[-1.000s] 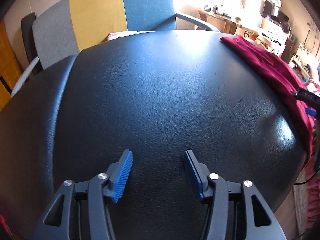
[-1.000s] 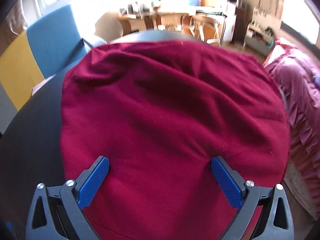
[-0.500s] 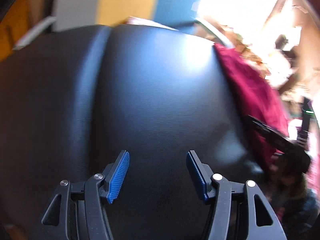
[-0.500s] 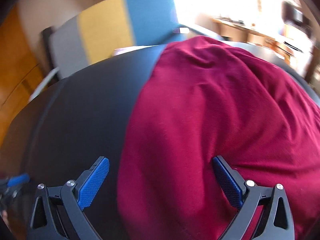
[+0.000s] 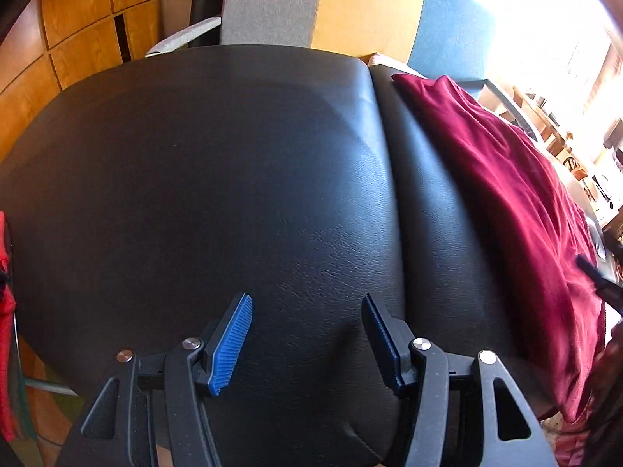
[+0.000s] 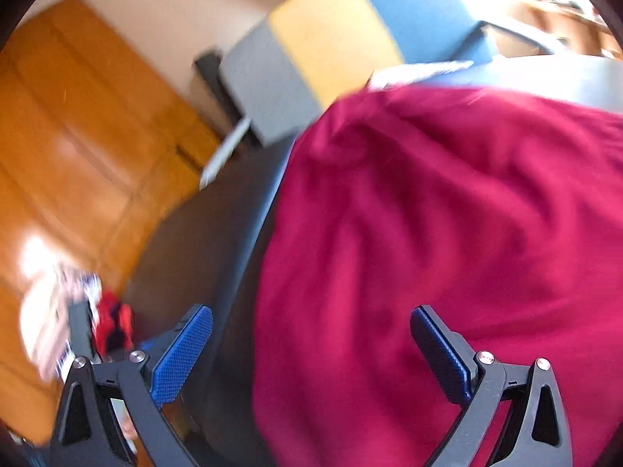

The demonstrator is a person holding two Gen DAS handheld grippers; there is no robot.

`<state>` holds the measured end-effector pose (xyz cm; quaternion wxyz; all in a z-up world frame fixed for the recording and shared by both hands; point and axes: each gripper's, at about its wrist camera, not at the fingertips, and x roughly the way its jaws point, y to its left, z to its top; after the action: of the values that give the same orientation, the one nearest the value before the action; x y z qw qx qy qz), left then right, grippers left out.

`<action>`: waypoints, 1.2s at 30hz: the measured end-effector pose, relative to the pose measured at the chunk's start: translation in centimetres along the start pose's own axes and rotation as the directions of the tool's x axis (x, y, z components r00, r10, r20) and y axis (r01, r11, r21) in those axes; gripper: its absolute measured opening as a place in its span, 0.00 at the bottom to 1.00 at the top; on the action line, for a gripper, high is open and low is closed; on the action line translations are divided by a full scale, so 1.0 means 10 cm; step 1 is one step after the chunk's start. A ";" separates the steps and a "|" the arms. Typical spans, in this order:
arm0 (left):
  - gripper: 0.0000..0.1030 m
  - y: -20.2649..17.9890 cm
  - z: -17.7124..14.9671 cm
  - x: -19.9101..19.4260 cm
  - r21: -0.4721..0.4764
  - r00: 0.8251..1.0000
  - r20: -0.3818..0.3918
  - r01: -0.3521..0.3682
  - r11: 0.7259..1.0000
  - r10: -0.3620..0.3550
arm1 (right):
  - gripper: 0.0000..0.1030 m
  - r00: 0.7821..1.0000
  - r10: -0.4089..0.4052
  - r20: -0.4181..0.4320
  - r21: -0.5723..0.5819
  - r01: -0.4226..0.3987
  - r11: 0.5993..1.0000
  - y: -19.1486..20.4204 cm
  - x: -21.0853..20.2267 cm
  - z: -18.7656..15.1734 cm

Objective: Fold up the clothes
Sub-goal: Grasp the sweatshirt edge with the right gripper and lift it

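A dark red garment [image 5: 518, 202] lies spread on the right part of the black leather surface [image 5: 218, 179]. My left gripper [image 5: 307, 307] hangs open over bare leather, left of the garment, with nothing between its blue pads. In the blurred right wrist view the same garment [image 6: 447, 233] fills the right half. My right gripper [image 6: 311, 321] is open wide above the garment's left edge, its left finger over the black surface [image 6: 202, 241], its right finger over the cloth. A dark part of the right gripper [image 5: 599, 284] shows at the edge of the left wrist view.
A chair with grey, yellow and blue back panels [image 5: 350, 4] stands behind the black surface. Orange wooden cabinet doors [image 5: 78, 31] lie to the left. Red fabric [image 5: 6, 311] hangs at the left edge. A seam [image 5: 385, 163] divides the leather into two cushions. Cluttered furniture [image 5: 576, 144] sits at the far right.
Both views have swung left: the wooden cabinets have come into sight. The garment has slid toward the right in both views. Both grippers stay open and empty.
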<state>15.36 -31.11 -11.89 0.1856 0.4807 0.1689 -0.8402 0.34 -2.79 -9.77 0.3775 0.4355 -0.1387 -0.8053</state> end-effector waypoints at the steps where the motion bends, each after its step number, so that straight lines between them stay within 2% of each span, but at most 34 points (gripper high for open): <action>1: 0.58 -0.03 0.03 0.01 0.003 1.000 0.001 0.000 1.000 0.000 | 1.00 0.999 -0.010 0.044 0.031 0.008 0.999 -0.10 -0.11 0.05; 3: 0.58 -0.06 0.20 0.10 0.009 1.000 0.002 0.000 1.000 0.000 | 1.00 0.984 -0.099 0.146 0.107 0.083 0.991 -0.44 -0.41 0.12; 5: 0.58 -0.15 0.22 0.14 0.030 1.000 0.003 -0.015 0.999 0.015 | 1.00 0.954 -0.203 0.221 0.186 0.163 0.969 -0.81 -0.65 0.22; 7: 0.58 0.08 0.07 0.03 0.049 1.000 0.007 -0.025 0.998 0.025 | 1.00 0.918 -0.305 0.255 0.247 0.243 0.938 -1.20 -0.78 0.34; 9: 0.59 0.08 0.10 0.05 0.061 1.000 0.008 -0.025 0.998 0.024 | 1.00 0.896 -0.370 0.247 0.273 0.302 0.914 -1.45 -0.74 0.46; 12: 0.59 0.16 0.07 0.02 0.082 0.999 0.009 -0.034 0.996 0.034 | 0.99 0.887 -0.411 0.211 0.283 0.347 0.894 -1.65 -0.52 0.59; 13: 0.59 0.12 0.11 0.05 0.088 0.999 0.008 -0.039 0.995 0.038 | 0.95 0.887 -0.420 0.192 0.286 0.359 0.889 -1.72 -0.41 0.66; 14: 0.59 0.10 0.13 0.08 0.091 0.999 0.008 -0.041 0.995 0.041 | 0.90 0.890 -0.422 0.174 0.292 0.363 0.885 -1.89 -0.51 0.73; 16: 0.60 0.10 0.15 0.10 0.090 0.999 0.004 -0.041 0.995 0.041 | 0.85 0.897 -0.421 0.137 0.302 0.367 0.880 -1.96 -0.42 0.79; 17: 0.60 0.11 0.15 0.09 0.089 0.999 0.002 -0.040 0.995 0.040 | 0.83 0.903 -0.415 0.111 0.308 0.366 0.878 -2.00 -0.31 0.83; 18: 0.61 0.12 0.13 0.08 0.090 0.999 0.001 -0.040 0.995 0.040 | 0.83 0.898 -0.428 0.101 0.300 0.383 0.874 -1.99 -0.23 0.88; 19: 0.62 0.12 0.13 0.08 0.094 0.999 0.001 -0.040 0.995 0.040 | 0.79 0.887 -0.454 0.090 0.279 0.415 0.866 -1.99 -0.22 0.91; 21: 0.63 0.11 0.14 0.08 0.098 0.999 0.004 -0.044 0.994 0.044 | 0.59 0.868 -0.492 0.060 0.232 0.468 0.853 -1.97 -0.20 0.95; 22: 0.64 0.10 0.13 0.09 0.100 0.999 0.006 -0.046 0.994 0.046 | 0.33 0.863 -0.504 0.041 0.206 0.486 0.849 -1.95 -0.18 0.98; 23: 0.64 0.10 0.13 0.09 0.101 0.999 0.008 -0.048 0.994 0.047 | 0.16 0.856 -0.516 0.023 0.180 0.504 0.845 -1.93 -0.15 1.00; 26: 0.64 0.11 0.13 0.08 0.104 0.999 0.013 -0.040 0.994 0.039 | 0.11 0.846 -0.533 0.030 0.124 0.526 0.842 -1.77 -0.23 1.03; 29: 0.64 0.14 0.12 0.06 0.096 1.000 0.014 -0.018 0.995 0.017 | 0.09 0.880 -0.459 0.120 0.126 0.445 0.887 -1.45 -0.44 1.05; 32: 0.64 0.23 0.13 0.00 0.066 1.000 0.015 0.017 0.998 -0.018 | 0.08 0.935 -0.297 0.193 0.054 0.292 0.955 -0.88 -0.51 1.00; 34: 0.63 0.31 0.14 -0.06 0.040 0.999 0.031 0.036 0.999 -0.038 | 0.08 0.966 -0.171 0.194 -0.016 0.178 0.984 -0.44 -0.43 0.89; 36: 0.63 0.39 0.16 -0.18 0.019 0.997 0.067 0.048 0.999 -0.049 | 0.08 0.987 -0.049 0.156 -0.082 0.062 0.995 0.01 -0.25 0.69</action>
<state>16.86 -34.95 -9.96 0.1664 0.4495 0.1670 -0.8616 -4.33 -1.76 -4.15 0.3618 0.3592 -0.1201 -0.8519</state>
